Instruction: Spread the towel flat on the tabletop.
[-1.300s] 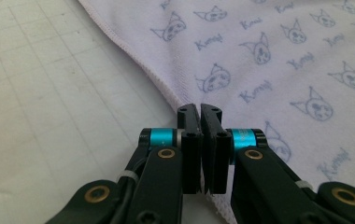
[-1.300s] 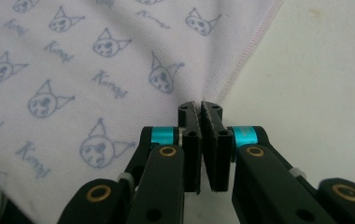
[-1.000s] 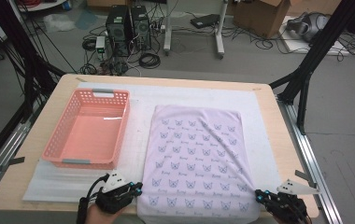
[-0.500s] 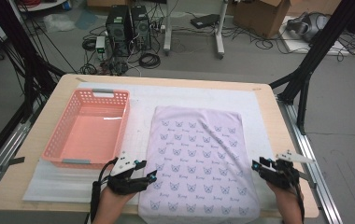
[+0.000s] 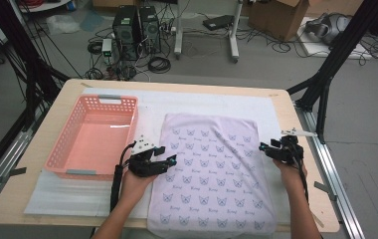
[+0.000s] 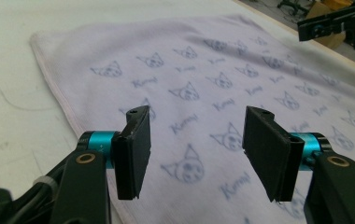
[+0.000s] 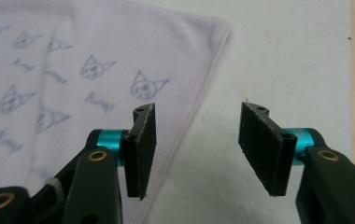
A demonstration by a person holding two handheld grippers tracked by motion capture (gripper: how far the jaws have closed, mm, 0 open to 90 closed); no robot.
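Note:
A lavender towel [image 5: 212,169] printed with cat faces lies flat on the white mat. My left gripper [image 5: 169,160] hovers over the towel's left edge, about halfway up. In the left gripper view its jaws [image 6: 196,154] stand open above the towel [image 6: 203,70] with nothing between them. My right gripper [image 5: 264,148] is at the towel's right edge. Its jaws [image 7: 196,149] are open over the hem of the towel [image 7: 96,56] and the mat [image 7: 278,56]. Both pairs of jaws have just been opening, and nothing is held.
A pink plastic basket [image 5: 61,135] sits empty on the left of the table. A white foam mat [image 5: 197,102] covers most of the wooden tabletop [image 5: 38,164]. Computers, cables and boxes lie on the floor beyond the far edge.
Both grippers have moved from the towel's near corners toward the middle of its sides. Their jaws went from shut to open. The towel lies flatter at the near end.

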